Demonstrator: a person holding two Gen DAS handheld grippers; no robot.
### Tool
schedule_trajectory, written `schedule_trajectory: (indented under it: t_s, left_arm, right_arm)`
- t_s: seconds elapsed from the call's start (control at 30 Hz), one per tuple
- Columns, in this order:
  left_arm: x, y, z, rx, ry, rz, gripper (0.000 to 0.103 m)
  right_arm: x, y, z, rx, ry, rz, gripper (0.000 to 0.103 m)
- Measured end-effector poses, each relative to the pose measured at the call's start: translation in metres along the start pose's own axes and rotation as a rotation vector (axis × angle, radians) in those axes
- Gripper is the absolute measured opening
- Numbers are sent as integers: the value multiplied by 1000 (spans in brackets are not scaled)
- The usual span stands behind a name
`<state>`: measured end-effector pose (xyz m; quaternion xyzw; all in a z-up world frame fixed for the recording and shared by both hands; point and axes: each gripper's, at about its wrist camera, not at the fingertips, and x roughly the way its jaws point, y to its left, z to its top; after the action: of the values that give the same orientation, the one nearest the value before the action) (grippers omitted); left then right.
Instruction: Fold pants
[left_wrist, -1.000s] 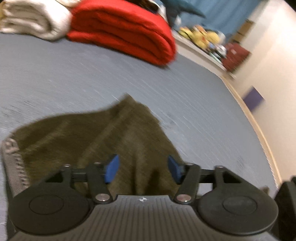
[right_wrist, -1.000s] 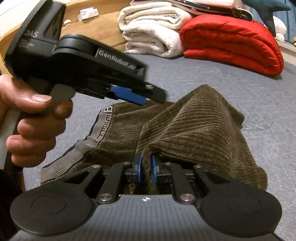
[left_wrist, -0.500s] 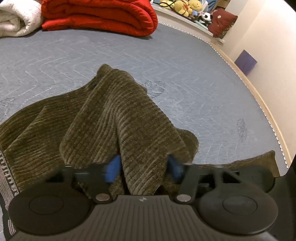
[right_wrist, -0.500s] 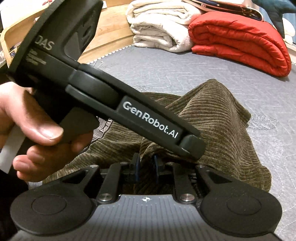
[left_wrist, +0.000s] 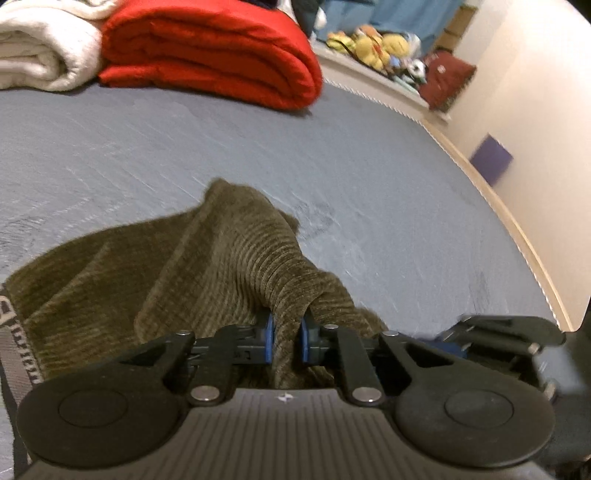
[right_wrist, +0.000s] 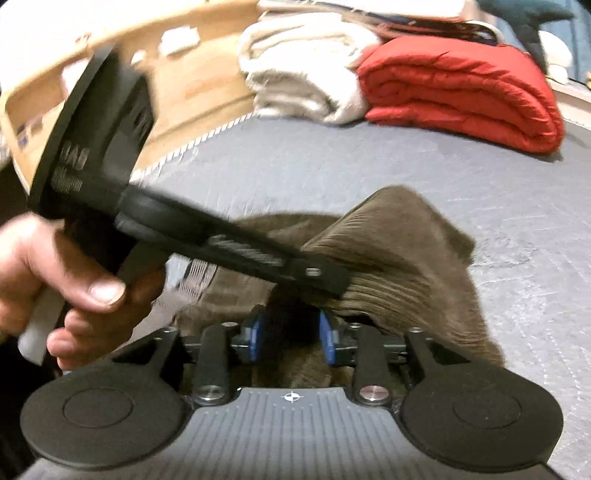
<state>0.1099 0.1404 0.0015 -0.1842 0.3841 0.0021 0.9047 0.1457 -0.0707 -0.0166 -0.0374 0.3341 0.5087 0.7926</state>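
Olive corduroy pants (left_wrist: 207, 266) with a grey waistband (left_wrist: 14, 350) lie bunched on the grey bed. My left gripper (left_wrist: 287, 341) is shut on a raised fold of the pants. In the right wrist view the pants (right_wrist: 399, 266) are blurred and the left gripper's body (right_wrist: 236, 247) crosses in front, held by a hand. My right gripper (right_wrist: 291, 338) has its blue pads apart, open over the fabric just below the left gripper's tip. Part of the right gripper (left_wrist: 491, 332) shows at the right of the left wrist view.
A folded red blanket (left_wrist: 210, 51) and a folded white blanket (left_wrist: 40, 48) lie at the far end of the bed. The grey mattress cover (left_wrist: 369, 166) stretches beyond the pants. A wooden bed frame (right_wrist: 122, 70) is at the left, a wall and soft toys (left_wrist: 373, 40) at the right.
My left gripper has closed on the fold of the pants. My right gripper has let go of it and opened. Both views are blurred by motion.
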Motion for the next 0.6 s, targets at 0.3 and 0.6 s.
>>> schedule_trajectory:
  t_s: [0.3, 0.6]
  left_arm:
    - [-1, 8, 2, -54, 9, 17, 14]
    - [2, 9, 5, -48, 19, 17, 16]
  right_arm:
    - [-30, -116, -18, 661, -230, -227, 38]
    - [17, -133, -44, 803, -23, -248, 60]
